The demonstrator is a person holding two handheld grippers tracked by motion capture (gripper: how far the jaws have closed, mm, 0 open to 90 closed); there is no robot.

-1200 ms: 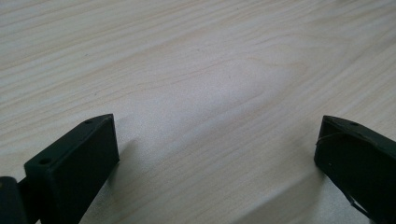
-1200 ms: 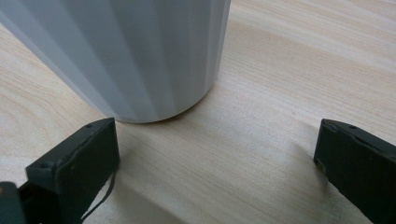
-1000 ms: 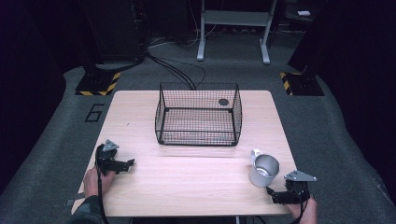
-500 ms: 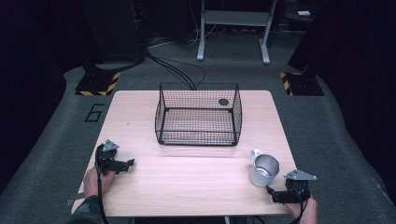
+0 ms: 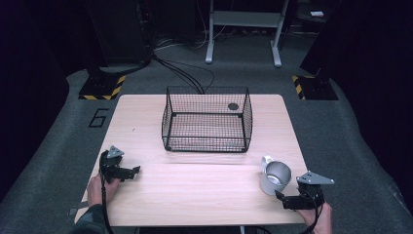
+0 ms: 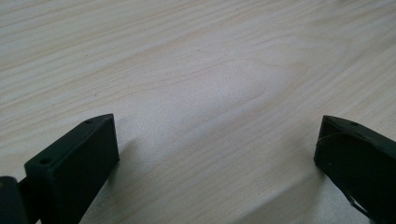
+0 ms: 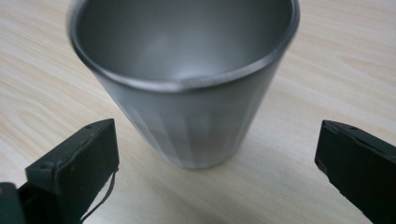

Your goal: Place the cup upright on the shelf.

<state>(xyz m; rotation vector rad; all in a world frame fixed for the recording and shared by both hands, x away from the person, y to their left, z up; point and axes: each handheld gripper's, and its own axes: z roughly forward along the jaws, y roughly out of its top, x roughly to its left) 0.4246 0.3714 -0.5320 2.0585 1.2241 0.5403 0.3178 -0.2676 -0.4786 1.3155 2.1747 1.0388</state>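
Right gripper view: metal cup (image 7: 187,84) upright just ahead, between spread right tongs (image 7: 217,154).

A pale, square wooden table (image 5: 195,195) with a light grain stands on grey carpeted floor (image 5: 53,161). Toward its far middle sits a black wire-mesh basket (image 5: 207,141), open at the top, and a small dark round disc (image 5: 233,106) lies inside near its far right corner. Near the table's front right edge stands an upright grey metal cup (image 5: 275,178) with a handle, well apart from the basket. The wood between basket and front edge lies bare.
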